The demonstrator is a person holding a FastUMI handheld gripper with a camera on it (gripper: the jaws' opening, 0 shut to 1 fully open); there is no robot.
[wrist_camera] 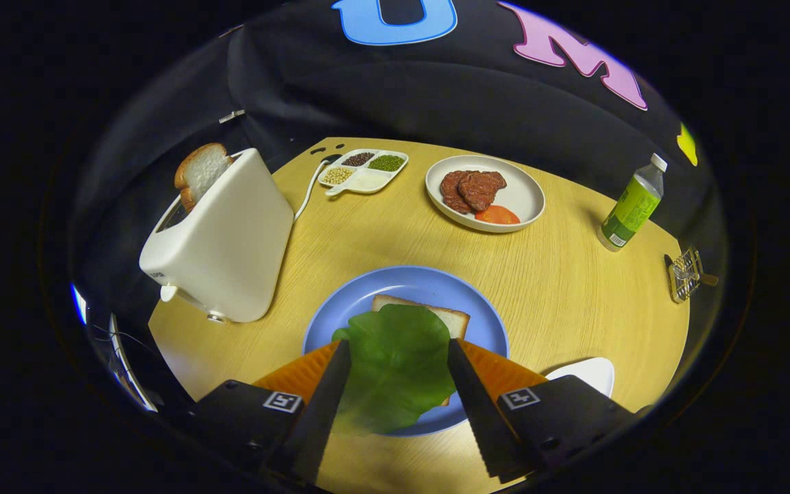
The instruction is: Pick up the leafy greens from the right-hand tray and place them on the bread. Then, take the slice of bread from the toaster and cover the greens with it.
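Between spread, released gripper (398, 351) fingers: lettuce leaf (395, 363) flat on bread slice (448, 317), blue plate (409, 285); second slice (200, 171) upright in far-left toaster (220, 240).

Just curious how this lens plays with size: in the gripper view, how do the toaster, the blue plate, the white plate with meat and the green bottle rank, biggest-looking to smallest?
1. Blue plate, closest, just ahead of the open claw, so nearness flatters it.
2. Toaster, nearly as big.
3. White plate.
4. Green bottle.

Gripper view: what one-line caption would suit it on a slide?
Open hand-held gripper above a lettuce leaf on bread on a blue plate; second slice waits in the toaster.
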